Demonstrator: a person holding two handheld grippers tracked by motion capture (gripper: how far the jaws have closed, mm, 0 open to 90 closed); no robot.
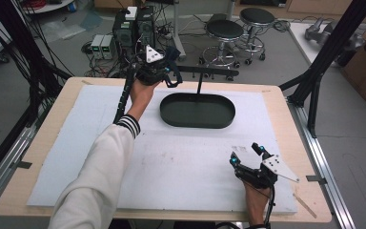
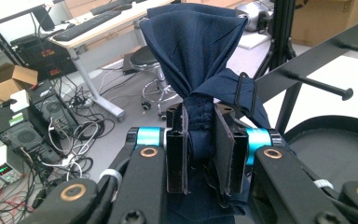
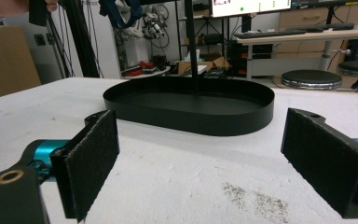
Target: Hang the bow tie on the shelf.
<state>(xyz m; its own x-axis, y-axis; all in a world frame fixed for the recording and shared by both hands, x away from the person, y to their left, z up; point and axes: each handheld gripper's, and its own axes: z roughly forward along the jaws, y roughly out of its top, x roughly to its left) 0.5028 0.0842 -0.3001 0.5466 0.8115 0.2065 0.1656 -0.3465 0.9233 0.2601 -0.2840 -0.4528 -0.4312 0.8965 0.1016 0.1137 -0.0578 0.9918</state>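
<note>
Jaws of my left gripper [image 2: 200, 154] are pressed together on a bunched dark blue cloth [image 2: 193, 51], which fans out above the pads and also spills below them, where its lower end is cut off at the frame's edge. From the high view, that gripper [image 1: 158, 67] is held up over the far left edge of the tabletop [image 1: 47, 138], and the cloth is only a dark scrap beside it, too small to read its shape. A black loop, perhaps a strap or cord, lies against the cloth near my right pad; I cannot tell what it belongs to.

My right gripper [image 1: 249, 155] rests low at the near right of the tabletop, its jaws spread wide with nothing between them; in its own view the two felt pads [image 3: 91, 168] stand well apart over the bare white mat [image 3: 177, 186], with a grey smudge on the mat ahead.

Between both grippers sits an oval black tray [image 1: 198, 110], with a thin black post [image 1: 199, 83] rising from its far side to a horizontal bar [image 1: 209, 72]. In the right gripper view the post's top runs out of frame, and the cloth [image 3: 119, 14] hangs at the upper left, partly cut off, near my left hand [image 3: 9, 5], which is cropped by the upper edge.
</note>
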